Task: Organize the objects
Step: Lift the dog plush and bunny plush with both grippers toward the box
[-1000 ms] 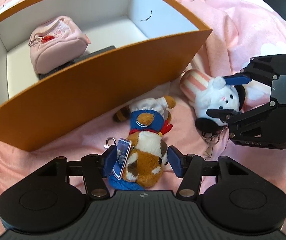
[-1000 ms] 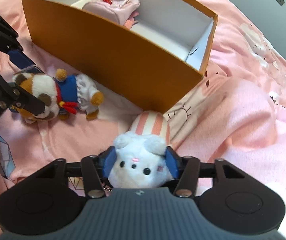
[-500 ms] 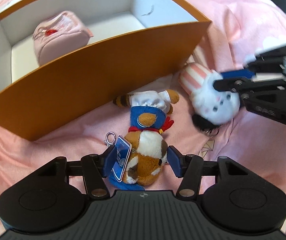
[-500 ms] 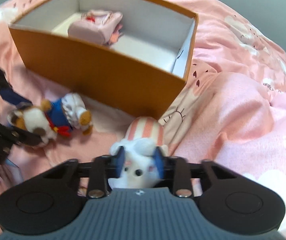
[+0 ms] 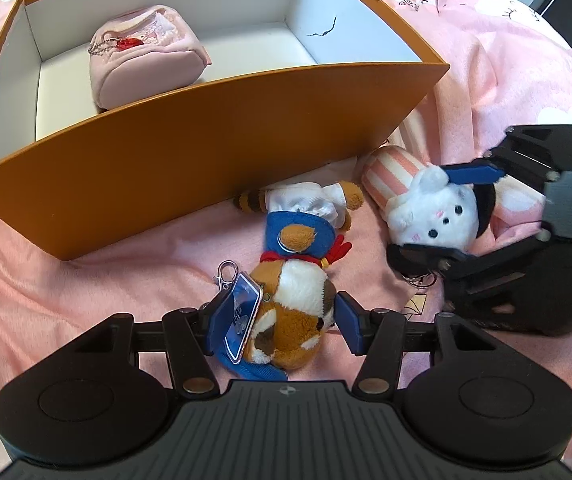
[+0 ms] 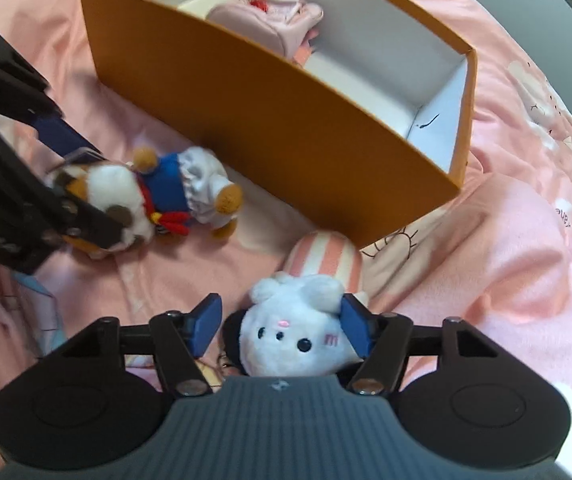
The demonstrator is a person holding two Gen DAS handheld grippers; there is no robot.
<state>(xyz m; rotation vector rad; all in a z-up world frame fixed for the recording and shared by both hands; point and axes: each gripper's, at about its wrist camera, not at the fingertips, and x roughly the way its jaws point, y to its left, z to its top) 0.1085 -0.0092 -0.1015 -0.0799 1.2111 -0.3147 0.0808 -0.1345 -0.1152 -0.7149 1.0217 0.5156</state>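
Observation:
A brown-and-white plush dog (image 5: pixel 297 264) in a blue top lies on the pink bedding before the orange box (image 5: pixel 206 128). My left gripper (image 5: pixel 282 320) is shut on its head, and a blue card tag (image 5: pixel 242 316) is pressed against the left pad. A white plush rabbit (image 6: pixel 293 336) with a pink-striped hat lies to the right, near the box corner. My right gripper (image 6: pixel 280 326) straddles its head with jaws opening: the left pad stands clear, the right pad touches the fur. In the box lies a pink pouch (image 5: pixel 146 52).
The box (image 6: pixel 286 120) is white inside, with bare floor right of the pouch (image 6: pixel 270 20). Rumpled pink bedding (image 6: pixel 505 260) rises in folds at the right. The two grippers work close side by side; a keyring (image 5: pixel 226 270) lies by the dog.
The right gripper's jaws squeezed the rabbit half a second ago and now stand wider, the left pad off the fur. The left gripper keeps its hold on the dog's head.

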